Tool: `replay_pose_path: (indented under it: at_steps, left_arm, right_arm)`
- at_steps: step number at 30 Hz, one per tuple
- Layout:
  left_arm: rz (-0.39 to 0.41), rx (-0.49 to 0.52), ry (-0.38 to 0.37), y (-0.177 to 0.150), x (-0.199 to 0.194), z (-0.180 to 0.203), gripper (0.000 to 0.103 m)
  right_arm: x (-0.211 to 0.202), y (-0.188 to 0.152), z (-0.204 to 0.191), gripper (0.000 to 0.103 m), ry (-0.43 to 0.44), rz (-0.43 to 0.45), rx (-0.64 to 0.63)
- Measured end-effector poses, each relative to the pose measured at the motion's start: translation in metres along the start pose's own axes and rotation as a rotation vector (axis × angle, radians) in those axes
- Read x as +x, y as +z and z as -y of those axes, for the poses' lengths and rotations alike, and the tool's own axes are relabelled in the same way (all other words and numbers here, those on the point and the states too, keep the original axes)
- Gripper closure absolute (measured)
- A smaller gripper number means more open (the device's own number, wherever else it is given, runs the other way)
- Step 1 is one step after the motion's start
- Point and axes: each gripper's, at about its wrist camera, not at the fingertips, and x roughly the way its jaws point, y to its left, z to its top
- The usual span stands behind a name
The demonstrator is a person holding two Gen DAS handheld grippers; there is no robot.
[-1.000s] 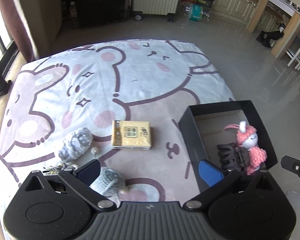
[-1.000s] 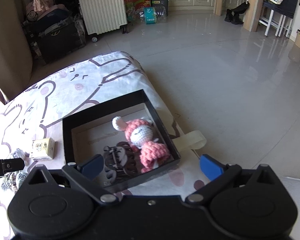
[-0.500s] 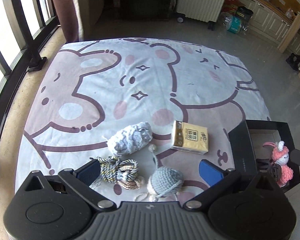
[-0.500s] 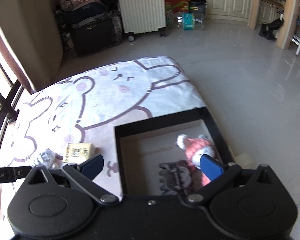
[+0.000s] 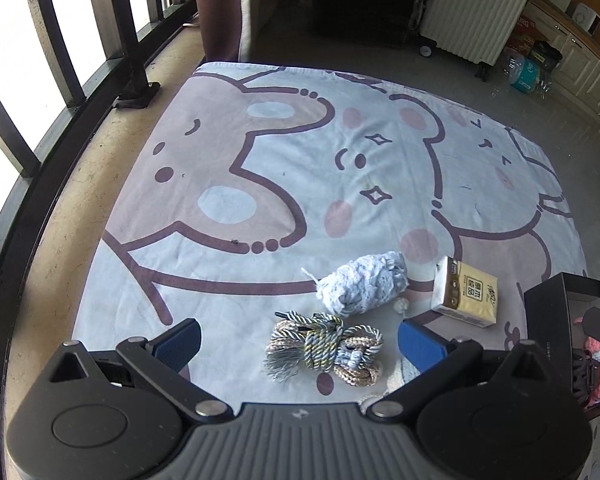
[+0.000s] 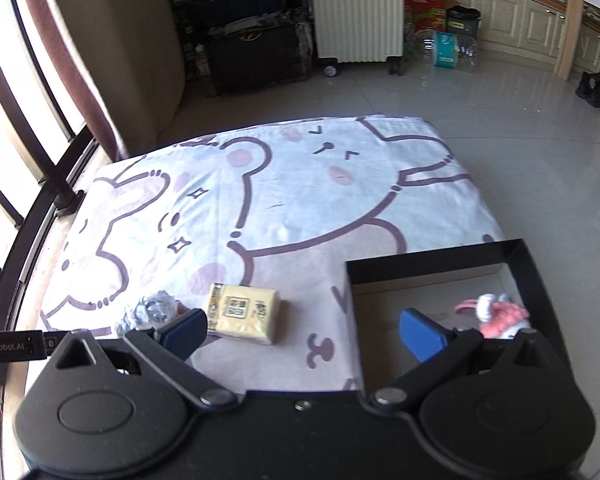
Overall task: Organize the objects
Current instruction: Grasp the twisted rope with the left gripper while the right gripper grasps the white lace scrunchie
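Tangled gold-and-grey braided cord (image 5: 323, 346) was seen on the bear-print blanket (image 5: 260, 200), between the spread jaws of the left gripper (image 5: 298, 342). The right gripper (image 6: 302, 330) was likewise held apart, empty, near the black box (image 6: 440, 264).

Each wrist view looks down past its spread fingers onto the blanket (image 5: 284, 184); both share the tissue pack (image 5: 466, 297), ahead.

Rope bundle (image 5: 323, 347) before yarn (image 5: 362, 287); tissue pack (image 5: 465, 296) perhaps touching neither.
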Motion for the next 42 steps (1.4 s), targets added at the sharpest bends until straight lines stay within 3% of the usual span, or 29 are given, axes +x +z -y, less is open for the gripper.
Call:
replay_pose_path:
  at_steps: [4, 8, 18, 20, 23, 26, 29, 31, 36, 42]
  left_arm:
    - [-0.039, -0.092, -0.029, -0.001, 0.008, -0.014, 0.000]
    - [-0.136, -0.250, -0.117, -0.008, 0.022, -0.027, 0.000]
    - [-0.198, -0.562, -0.224, -0.027, 0.049, -0.039, 0.002]
    - [-0.223, -0.640, -0.247, -0.030, 0.056, -0.042, 0.017]
    - [-0.258, -0.741, -0.272, -0.035, 0.067, -0.044, 0.028]
    - [-0.243, -0.824, -0.272, -0.039, 0.073, -0.046, 0.032]
    - [-0.223, -0.872, -0.282, -0.039, 0.077, -0.046, 0.036]
    - [-0.216, -0.901, -0.276, -0.039, 0.080, -0.045, 0.037]
    - [-0.231, -0.870, -0.227, -0.037, 0.090, -0.040, 0.045]
    - [-0.230, -0.818, -0.193, -0.031, 0.099, -0.038, 0.049]
  right_arm:
    - [0.008, 0.002, -0.015, 0.000, 0.034, 0.007, -0.035]
    - [0.015, 0.003, -0.029, 0.000, 0.069, 0.043, -0.080]
    - [0.039, 0.006, -0.067, 0.000, 0.095, 0.067, -0.291]
    - [0.042, 0.006, -0.074, 0.000, 0.101, 0.087, -0.358]
    - [0.049, 0.005, -0.084, 0.000, 0.092, 0.105, -0.469]
    - [0.056, 0.002, -0.092, 0.000, 0.084, 0.104, -0.584]
    - [0.063, -0.004, -0.100, 0.004, 0.092, 0.091, -0.703]
    - [0.068, -0.009, -0.106, 0.020, 0.098, 0.072, -0.779]
    - [0.078, -0.020, -0.119, 0.041, 0.123, 0.045, -0.907]
    - [0.086, -0.032, -0.127, 0.046, 0.172, 0.064, -1.019]
